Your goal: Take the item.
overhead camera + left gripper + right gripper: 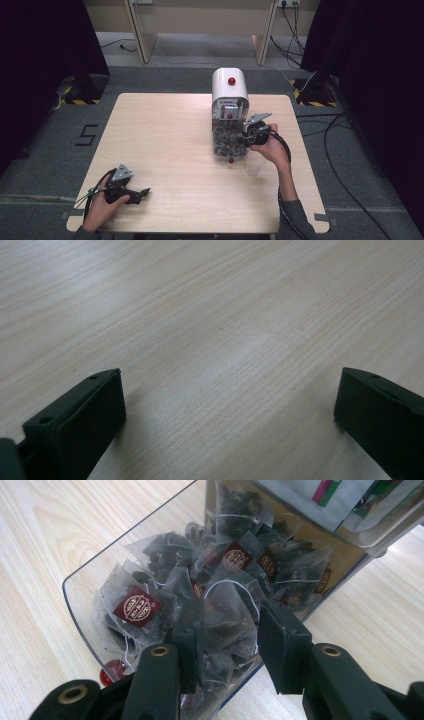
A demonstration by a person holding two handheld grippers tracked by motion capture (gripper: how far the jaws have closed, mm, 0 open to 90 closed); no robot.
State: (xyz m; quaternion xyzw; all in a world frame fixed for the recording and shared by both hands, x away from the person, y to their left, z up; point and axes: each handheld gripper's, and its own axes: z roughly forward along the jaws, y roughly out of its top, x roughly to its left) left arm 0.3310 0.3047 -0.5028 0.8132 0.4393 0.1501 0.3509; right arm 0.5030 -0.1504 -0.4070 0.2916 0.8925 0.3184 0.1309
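Reaching into the clear tray [87,582] of the tea bag dispenser [229,90] is the step in hand: your right tool [227,630] sits in the pile with one pyramid tea bag [227,615] between its jaws. The jaws are part-closed around that bag; the left pad looks to touch the mesh, but you can't tell if the right one presses yet, so count it as not gripped. In the high view the right tool [248,135] is at the tray's right side, mid-table, with a clear cup [256,167] just beside your right hand.

Next move, by my read: finish the squeeze on that one bag, catching mesh and not just the string, then lift straight up so the neighbouring bags and their red tags [137,606] don't drag out with it.

Your left tool [142,192] rests low on the table [170,150] near the front left corner, jaws wide apart, nothing between them, well apart from the dispenser.
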